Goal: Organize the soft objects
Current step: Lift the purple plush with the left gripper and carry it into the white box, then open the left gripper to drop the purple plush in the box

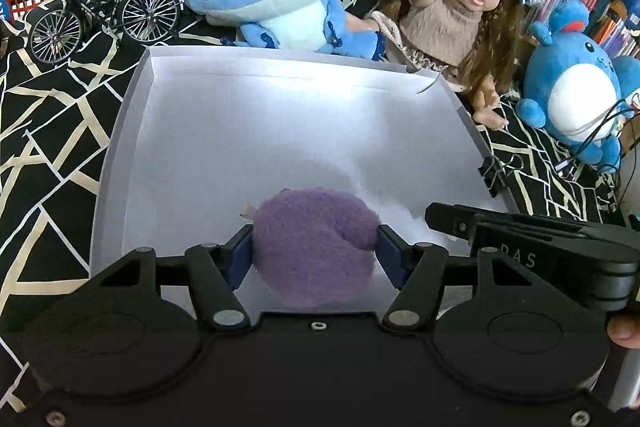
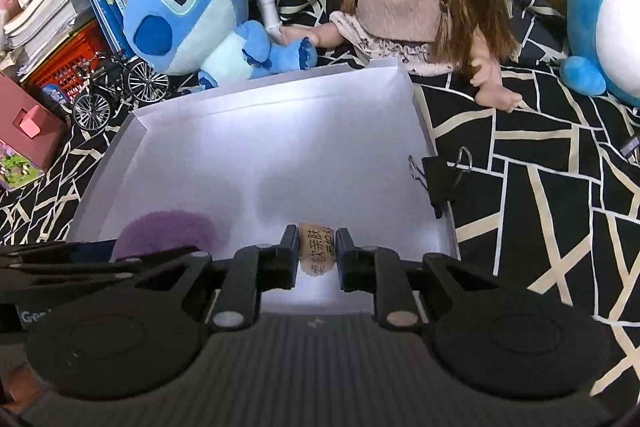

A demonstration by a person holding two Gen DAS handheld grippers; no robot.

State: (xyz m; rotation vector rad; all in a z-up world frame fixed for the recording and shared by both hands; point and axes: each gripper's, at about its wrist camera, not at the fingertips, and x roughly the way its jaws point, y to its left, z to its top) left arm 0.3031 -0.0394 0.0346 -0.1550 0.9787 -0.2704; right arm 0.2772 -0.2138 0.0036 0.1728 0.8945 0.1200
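White tray point(image 1: 120, 147) rim surrounds both held soft objects.

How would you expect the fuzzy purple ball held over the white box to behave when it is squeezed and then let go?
The purple ball looks soft: the left hand-held gripper is shut on it, and its sides seem dented at the pads. Its fluffy surface probably resists slipping. Being rounded, it might roll a little on the smooth floor of the white box, though the fuzz should slow it.
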